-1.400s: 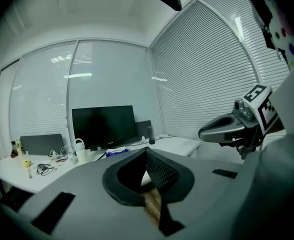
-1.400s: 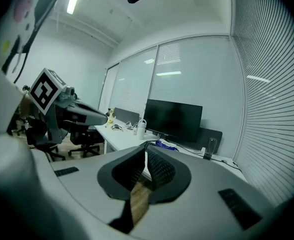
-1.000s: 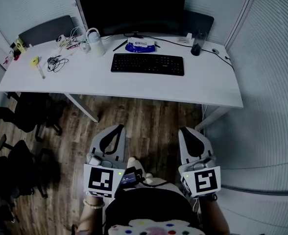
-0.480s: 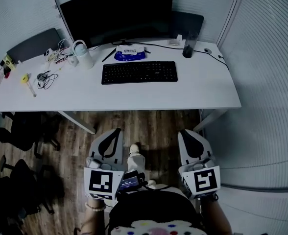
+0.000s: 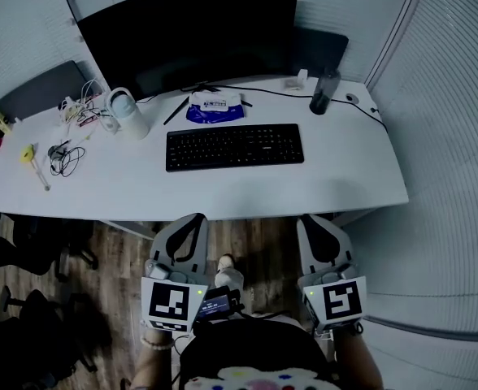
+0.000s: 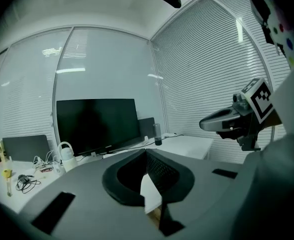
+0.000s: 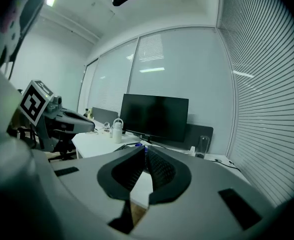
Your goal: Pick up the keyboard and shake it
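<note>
Both pairs of jaws are pressed together on nothing, the left gripper and the right gripper hanging at the near edge of the desk; the keyboard lies flat at its middle, untouched. It seems best to spread the jaws first, then take its two short ends evenly.
</note>
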Tool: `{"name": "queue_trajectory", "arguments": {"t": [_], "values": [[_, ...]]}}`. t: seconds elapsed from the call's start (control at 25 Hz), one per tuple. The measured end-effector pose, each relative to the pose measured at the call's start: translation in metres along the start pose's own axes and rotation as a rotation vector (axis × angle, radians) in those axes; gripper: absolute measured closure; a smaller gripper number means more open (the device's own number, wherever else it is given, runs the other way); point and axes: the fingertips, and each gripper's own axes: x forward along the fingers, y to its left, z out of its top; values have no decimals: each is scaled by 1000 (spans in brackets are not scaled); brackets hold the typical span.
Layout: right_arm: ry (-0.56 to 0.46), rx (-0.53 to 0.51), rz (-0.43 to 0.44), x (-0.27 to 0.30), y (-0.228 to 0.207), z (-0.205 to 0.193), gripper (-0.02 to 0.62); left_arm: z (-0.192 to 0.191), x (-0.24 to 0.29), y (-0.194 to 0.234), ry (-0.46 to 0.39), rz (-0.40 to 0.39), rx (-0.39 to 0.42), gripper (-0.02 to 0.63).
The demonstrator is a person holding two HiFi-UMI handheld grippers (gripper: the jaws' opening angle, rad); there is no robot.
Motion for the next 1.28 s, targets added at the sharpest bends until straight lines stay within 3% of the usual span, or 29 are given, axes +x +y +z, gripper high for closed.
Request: {"name": "queue_trajectory", "arguments": {"t": [0.44,0.76,1.28], "values": [[59,-41,-6,92,1,19,554,9,65,78,-7,-26,-28,589],[35,-14,-34,142,-1,34,554,5,96,118,5,-46,-22,589],[87,-14,-29,181,13,25,554,-20,111,151,58,-51,-62,589]]}}
